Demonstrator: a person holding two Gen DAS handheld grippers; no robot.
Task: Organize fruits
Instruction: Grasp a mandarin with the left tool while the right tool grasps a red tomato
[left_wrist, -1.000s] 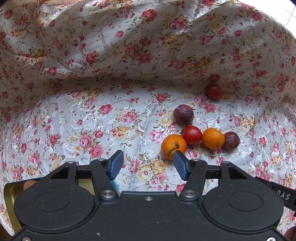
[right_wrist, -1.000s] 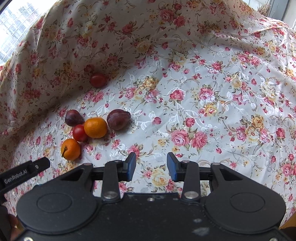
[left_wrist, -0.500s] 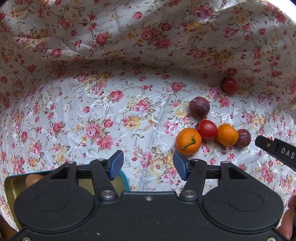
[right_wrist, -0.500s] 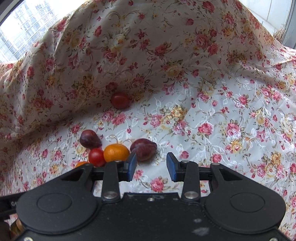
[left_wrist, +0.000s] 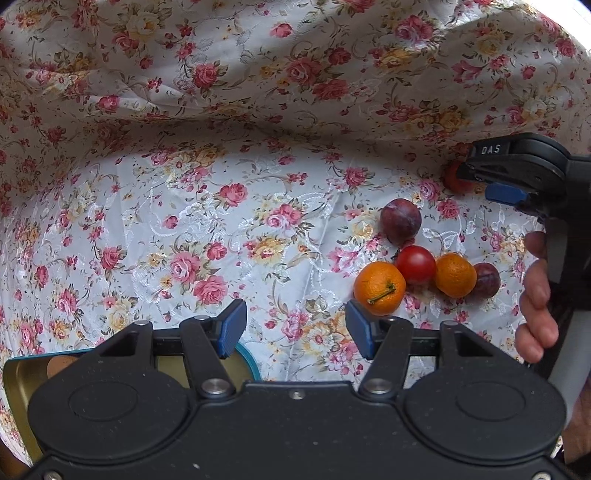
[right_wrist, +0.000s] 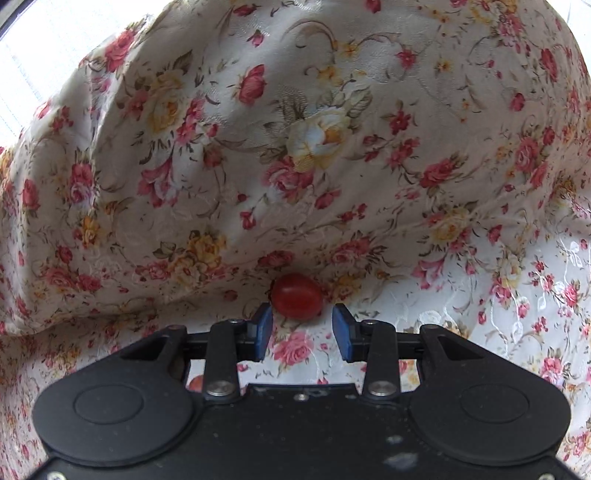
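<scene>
In the left wrist view, two oranges (left_wrist: 379, 288) (left_wrist: 455, 275), a red tomato (left_wrist: 416, 264) and two dark plums (left_wrist: 400, 220) (left_wrist: 487, 280) lie clustered on the floral cloth. My left gripper (left_wrist: 293, 329) is open and empty, just left of the near orange. My right gripper (right_wrist: 302, 325) is open, its tips just short of a lone red tomato (right_wrist: 297, 301) lying against the cloth fold. It also shows in the left wrist view (left_wrist: 495, 181), over that tomato (left_wrist: 455, 181).
A gold tin with a teal rim (left_wrist: 22, 376) sits at the lower left under my left gripper, with something brown (left_wrist: 59, 365) in it. The floral cloth (left_wrist: 258, 110) rises in folds at the back. A hand (left_wrist: 537, 295) holds the right gripper.
My right gripper has moved forward to the lone tomato at the cloth fold, which now sits right at its fingertips. My left gripper has shifted slightly left and back from the fruit cluster.
</scene>
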